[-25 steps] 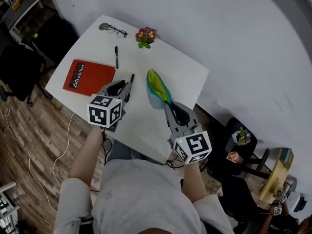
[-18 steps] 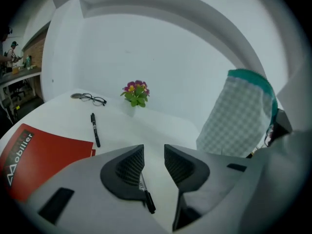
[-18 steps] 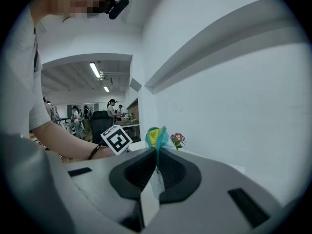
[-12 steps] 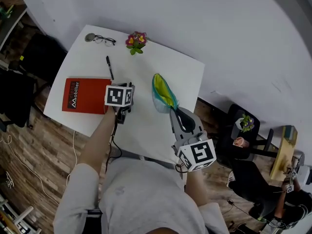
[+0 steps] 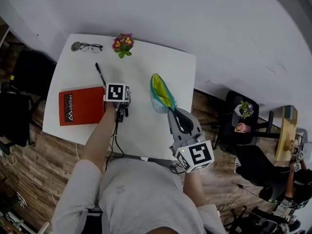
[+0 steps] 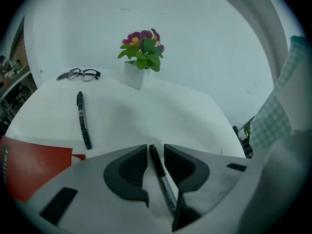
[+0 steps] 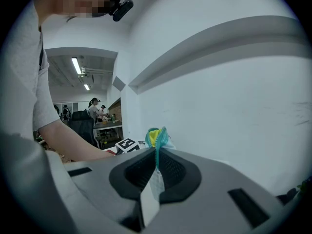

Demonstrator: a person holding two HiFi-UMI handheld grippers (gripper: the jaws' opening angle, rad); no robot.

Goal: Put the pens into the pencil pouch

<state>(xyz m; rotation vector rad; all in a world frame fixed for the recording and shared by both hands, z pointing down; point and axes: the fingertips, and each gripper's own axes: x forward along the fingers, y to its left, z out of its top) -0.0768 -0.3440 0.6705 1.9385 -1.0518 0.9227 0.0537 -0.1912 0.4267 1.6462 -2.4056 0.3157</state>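
Head view: your right gripper (image 5: 172, 111) pinches the pouch (image 5: 161, 92) by its end, your left gripper (image 6: 155, 152) clamps one pen (image 6: 160, 172), and a second pen (image 5: 100, 74) lies on the table (image 5: 146, 130), so neither is in yet.

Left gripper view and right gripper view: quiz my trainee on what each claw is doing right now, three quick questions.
1. True or false: the right claw is shut on the pouch.
2. What does the left claw hold? A: nothing. B: a pen. C: the pouch.
3. Fill in: the loose pen lies on the table, one end near the red ____.
Key: 1 true; 2 B; 3 book.
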